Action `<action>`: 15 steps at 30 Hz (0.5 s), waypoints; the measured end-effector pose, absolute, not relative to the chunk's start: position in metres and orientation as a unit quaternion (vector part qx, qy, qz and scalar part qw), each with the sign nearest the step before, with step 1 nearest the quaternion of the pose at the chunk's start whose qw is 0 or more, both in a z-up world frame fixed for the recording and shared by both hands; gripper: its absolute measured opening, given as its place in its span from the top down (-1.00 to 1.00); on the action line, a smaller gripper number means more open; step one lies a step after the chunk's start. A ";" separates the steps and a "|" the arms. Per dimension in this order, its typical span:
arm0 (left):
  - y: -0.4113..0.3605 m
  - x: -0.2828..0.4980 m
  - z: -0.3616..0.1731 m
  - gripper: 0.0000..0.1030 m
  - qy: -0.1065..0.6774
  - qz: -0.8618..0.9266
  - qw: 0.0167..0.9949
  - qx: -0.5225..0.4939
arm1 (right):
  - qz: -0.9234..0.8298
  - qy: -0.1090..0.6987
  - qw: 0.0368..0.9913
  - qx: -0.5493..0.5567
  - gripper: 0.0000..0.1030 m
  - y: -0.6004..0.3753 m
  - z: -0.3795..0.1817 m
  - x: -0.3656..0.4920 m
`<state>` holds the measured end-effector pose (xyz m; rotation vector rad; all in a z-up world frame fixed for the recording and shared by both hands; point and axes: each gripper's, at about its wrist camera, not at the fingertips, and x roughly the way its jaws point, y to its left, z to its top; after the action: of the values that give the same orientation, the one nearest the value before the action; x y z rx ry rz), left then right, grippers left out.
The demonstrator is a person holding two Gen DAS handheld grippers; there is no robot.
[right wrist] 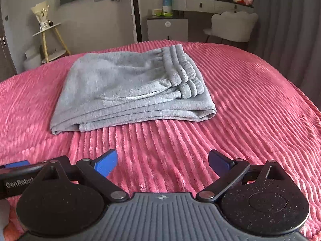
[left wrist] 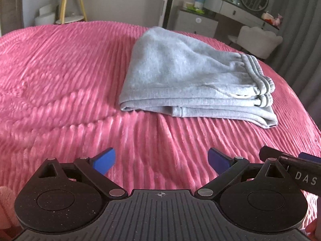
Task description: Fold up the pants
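Both grippers, left gripper and right gripper, sit wide open, empty at bottom frame; gray pants mid-frame look folded, probably just needs tidying.

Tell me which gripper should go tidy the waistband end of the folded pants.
Right, probably. In the right wrist view the waistband sits almost straight ahead of the open right gripper. From the open left gripper it lies far off to the right of the grey pants.
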<state>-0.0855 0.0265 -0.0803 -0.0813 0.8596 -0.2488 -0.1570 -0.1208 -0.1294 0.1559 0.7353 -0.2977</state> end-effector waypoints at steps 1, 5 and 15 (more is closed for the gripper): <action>0.025 -0.084 -0.082 -0.96 0.417 -0.120 0.900 -0.037 | -0.147 0.359 0.919 0.072 -0.89 -0.120 -0.131 -0.156; 0.020 -0.078 -0.088 -0.96 0.419 -0.121 0.900 -0.015 | -0.152 0.370 0.914 0.064 -0.89 -0.120 -0.138 -0.149; 0.013 -0.075 -0.092 -0.96 0.420 -0.128 0.898 0.017 | -0.159 0.382 0.909 0.056 -0.89 -0.124 -0.146 -0.141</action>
<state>-0.0748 0.0129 -0.0917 0.0355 0.8696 -0.2647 -0.1410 -0.1238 -0.1464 0.1155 0.7871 -0.3288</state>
